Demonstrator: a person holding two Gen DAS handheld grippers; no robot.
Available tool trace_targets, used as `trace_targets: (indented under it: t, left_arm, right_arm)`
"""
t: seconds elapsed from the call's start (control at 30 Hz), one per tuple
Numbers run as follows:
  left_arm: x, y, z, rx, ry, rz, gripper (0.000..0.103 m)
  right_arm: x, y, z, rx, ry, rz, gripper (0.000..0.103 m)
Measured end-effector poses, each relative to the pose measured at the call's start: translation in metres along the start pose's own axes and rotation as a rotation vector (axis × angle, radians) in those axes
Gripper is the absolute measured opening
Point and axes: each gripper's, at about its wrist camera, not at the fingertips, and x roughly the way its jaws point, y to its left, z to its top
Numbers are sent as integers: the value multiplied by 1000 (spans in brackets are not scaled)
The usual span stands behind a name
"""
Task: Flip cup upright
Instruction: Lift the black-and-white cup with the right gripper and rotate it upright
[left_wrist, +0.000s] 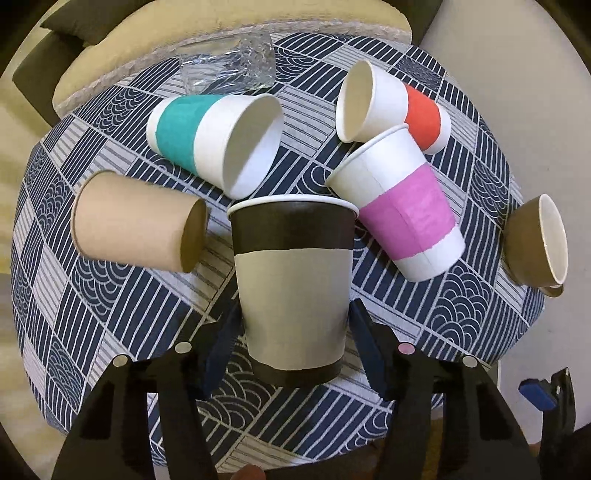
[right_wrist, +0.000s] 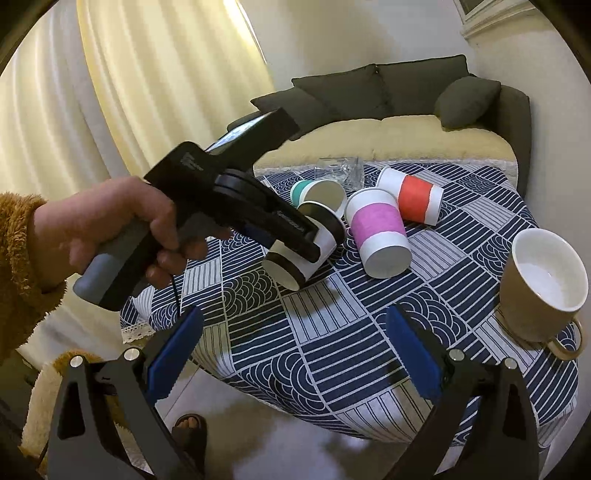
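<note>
My left gripper (left_wrist: 293, 332) is shut on a paper cup (left_wrist: 291, 280) with dark brown bands and a grey middle. It holds the cup tilted above the patterned tablecloth (left_wrist: 110, 314), rim pointing away from me. In the right wrist view the same cup (right_wrist: 295, 258) sits in the left gripper (right_wrist: 310, 240), base toward me and lifted off the table. My right gripper (right_wrist: 291, 354) is open and empty near the table's front edge.
Other cups lie on their sides: teal-banded (left_wrist: 214, 136), plain tan (left_wrist: 136, 221), pink-banded (left_wrist: 399, 206), red-banded (left_wrist: 391, 103), and a clear glass (left_wrist: 229, 66). A brown mug (right_wrist: 543, 288) lies tilted at the right edge. A sofa (right_wrist: 406, 103) stands behind the table.
</note>
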Motion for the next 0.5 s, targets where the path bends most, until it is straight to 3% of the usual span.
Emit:
trace_targets:
  t: [0.27, 0.5]
  left_arm:
    - [-21, 16, -18, -31, -17, -46, 58]
    - [-23, 30, -52, -114, -7, -104, 58]
  right_arm:
    - [-2, 1, -4, 17, 3, 39, 98]
    - [-19, -1, -6, 83, -45, 133, 98]
